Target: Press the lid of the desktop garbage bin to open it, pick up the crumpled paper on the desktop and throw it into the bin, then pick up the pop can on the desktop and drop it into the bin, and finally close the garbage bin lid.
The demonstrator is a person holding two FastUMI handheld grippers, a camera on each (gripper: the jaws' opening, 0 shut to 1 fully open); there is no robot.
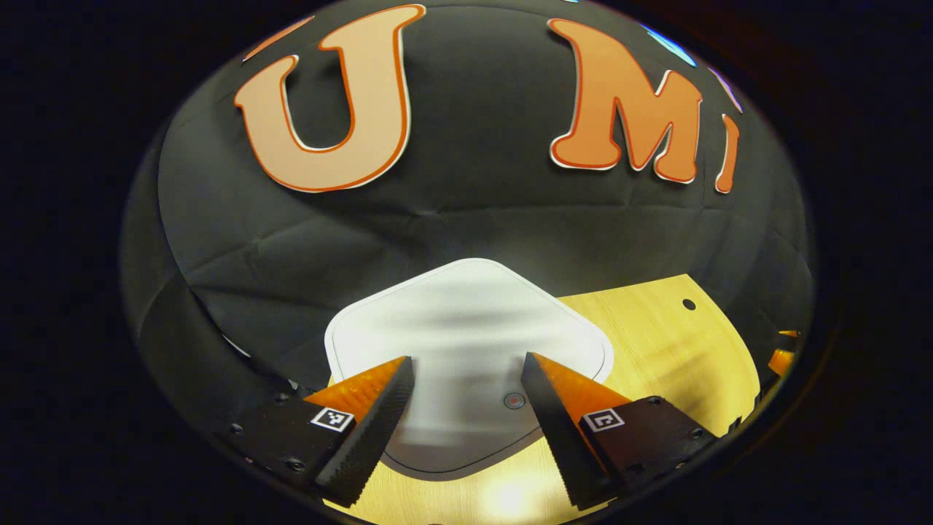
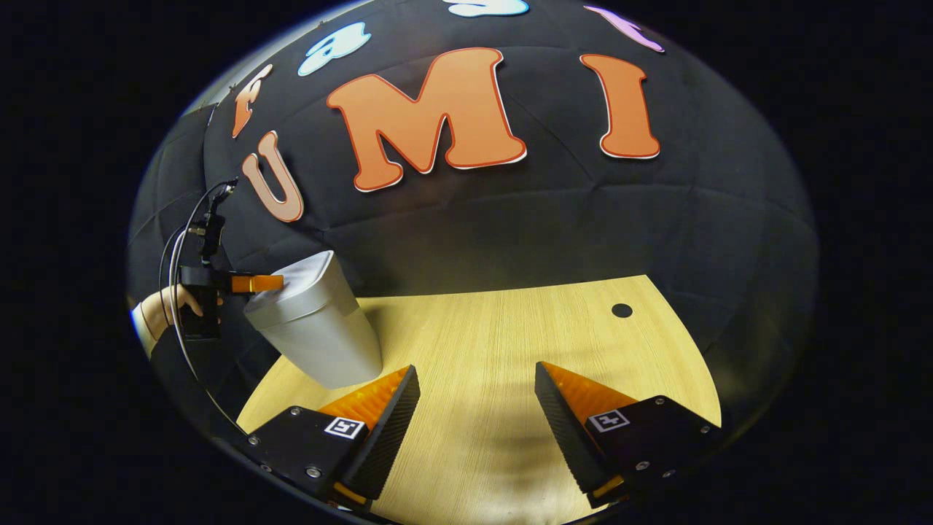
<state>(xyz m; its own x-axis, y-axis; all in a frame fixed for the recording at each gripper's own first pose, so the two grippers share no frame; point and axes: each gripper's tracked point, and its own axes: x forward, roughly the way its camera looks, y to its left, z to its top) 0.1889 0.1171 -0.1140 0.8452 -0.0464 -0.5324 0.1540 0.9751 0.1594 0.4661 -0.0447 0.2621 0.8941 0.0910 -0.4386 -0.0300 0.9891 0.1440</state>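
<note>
The white garbage bin stands on the wooden desk at the left of the right gripper view [image 2: 321,339], its lid down. In the left gripper view the lid [image 1: 466,321] lies just below me, blurred, with a small round button [image 1: 514,399] near its front edge. My left gripper [image 1: 466,361] hangs open over the lid, nothing between its fingers. From the right gripper view, the left gripper [image 2: 270,282] sits level with the lid's rim, held by a hand [image 2: 162,310]; whether it touches the lid I cannot tell. My right gripper [image 2: 474,373] is open over bare wood, right of the bin.
The wooden desk [image 2: 510,328] stretches right of the bin to the black cloth wall. It has a small round hole [image 2: 622,310] near its far right corner, also visible from the left gripper view as the hole [image 1: 688,304]. Cables [image 2: 175,248] trail above the left gripper.
</note>
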